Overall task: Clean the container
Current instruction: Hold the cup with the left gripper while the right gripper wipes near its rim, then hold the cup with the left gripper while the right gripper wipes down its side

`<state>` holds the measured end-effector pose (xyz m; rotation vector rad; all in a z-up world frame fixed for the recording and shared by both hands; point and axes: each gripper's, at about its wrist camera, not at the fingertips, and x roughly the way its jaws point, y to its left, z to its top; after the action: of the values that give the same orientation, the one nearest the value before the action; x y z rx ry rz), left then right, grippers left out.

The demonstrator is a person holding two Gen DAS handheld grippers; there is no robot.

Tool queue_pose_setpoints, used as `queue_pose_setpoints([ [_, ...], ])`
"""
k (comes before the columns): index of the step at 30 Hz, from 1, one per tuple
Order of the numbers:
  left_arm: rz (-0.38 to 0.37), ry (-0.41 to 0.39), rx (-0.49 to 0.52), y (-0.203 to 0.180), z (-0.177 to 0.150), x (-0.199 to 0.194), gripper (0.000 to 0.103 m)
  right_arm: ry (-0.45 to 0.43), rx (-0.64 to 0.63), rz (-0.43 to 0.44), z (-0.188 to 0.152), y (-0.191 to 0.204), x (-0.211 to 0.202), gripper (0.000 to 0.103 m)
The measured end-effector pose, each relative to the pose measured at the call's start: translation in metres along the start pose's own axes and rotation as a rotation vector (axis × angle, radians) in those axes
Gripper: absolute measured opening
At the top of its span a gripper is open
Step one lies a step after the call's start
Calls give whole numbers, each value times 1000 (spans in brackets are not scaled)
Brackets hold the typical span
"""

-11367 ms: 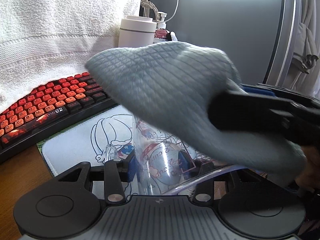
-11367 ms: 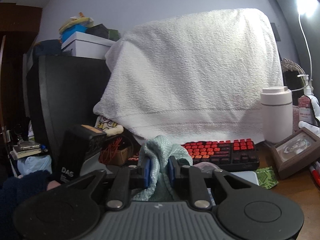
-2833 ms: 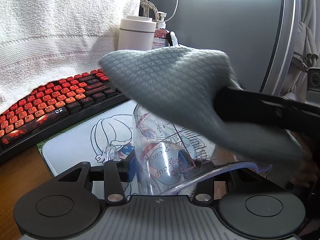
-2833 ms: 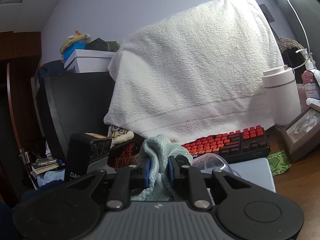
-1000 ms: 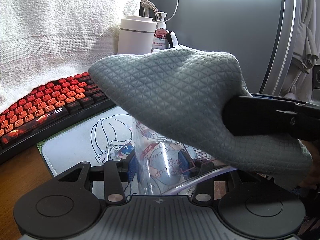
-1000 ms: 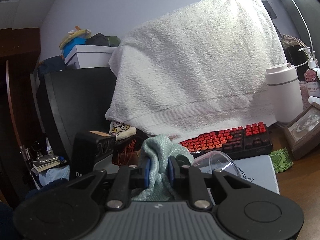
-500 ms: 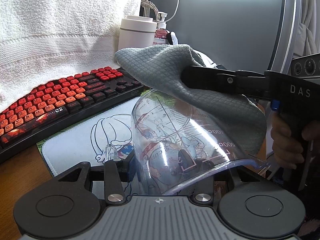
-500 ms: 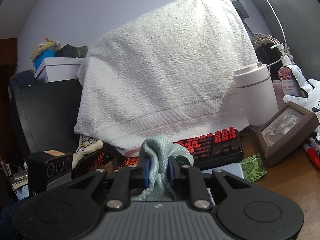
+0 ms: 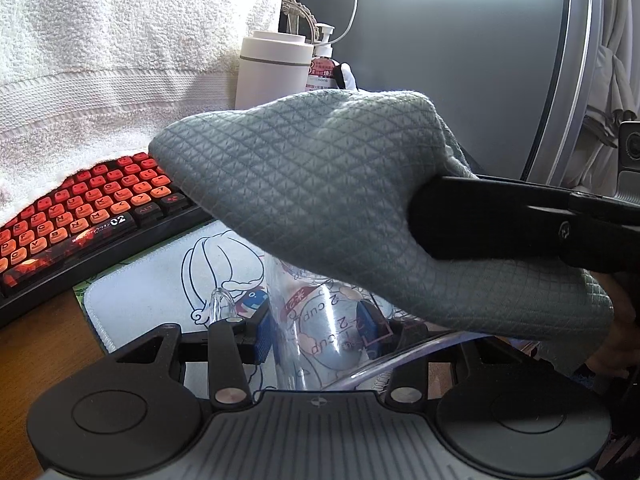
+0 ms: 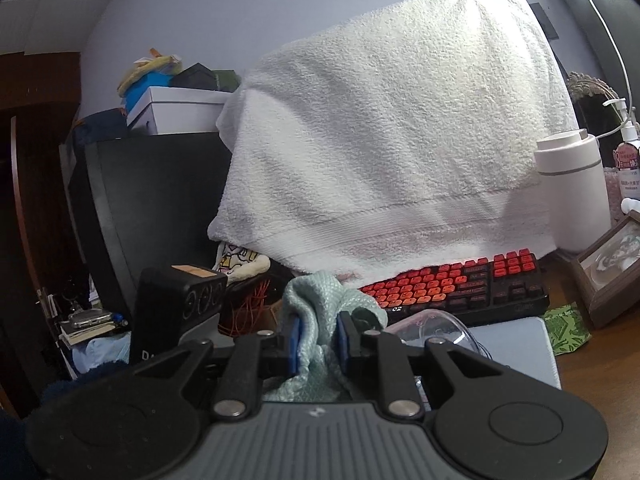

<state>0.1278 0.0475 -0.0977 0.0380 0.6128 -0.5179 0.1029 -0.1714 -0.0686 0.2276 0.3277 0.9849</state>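
— My left tongs (image 9: 316,328) are pinching the wall of the clear measuring cup (image 9: 320,320), held tipped over the white mouse mat (image 9: 160,292) on the table (image 9: 36,344). My right tongs (image 10: 318,338) are pressed together on a bunch of the grey-green cloth (image 9: 320,200).

— And where's the cloth against the cup?

— Draped over its upper side and mouth, touching it; the red keyboard (image 9: 80,216) lies far left.

— How far along, then?

— Mid-wipe, I'd judge. The glass that shows looks clear, with printed marks only. Whether the covered part is clean, or much wiping is left, I can't tell.
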Motion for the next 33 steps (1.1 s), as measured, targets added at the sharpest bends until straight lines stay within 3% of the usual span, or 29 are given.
queue_pose_setpoints([
  [8, 0, 1, 0, 3, -1, -1, 43, -11, -28, -32, 3, -15, -1, 18],
  [18, 0, 1, 1, 4, -3, -2, 43, -61, 95, -147, 8, -58, -6, 18],
  [24, -1, 1, -1, 2, 0, 1, 43, -53, 84, -162, 8, -47, -5, 18],
  [33, -2, 1, -1, 3, 0, 1, 43, -43, 17, -96, 0, -22, -8, 18],
])
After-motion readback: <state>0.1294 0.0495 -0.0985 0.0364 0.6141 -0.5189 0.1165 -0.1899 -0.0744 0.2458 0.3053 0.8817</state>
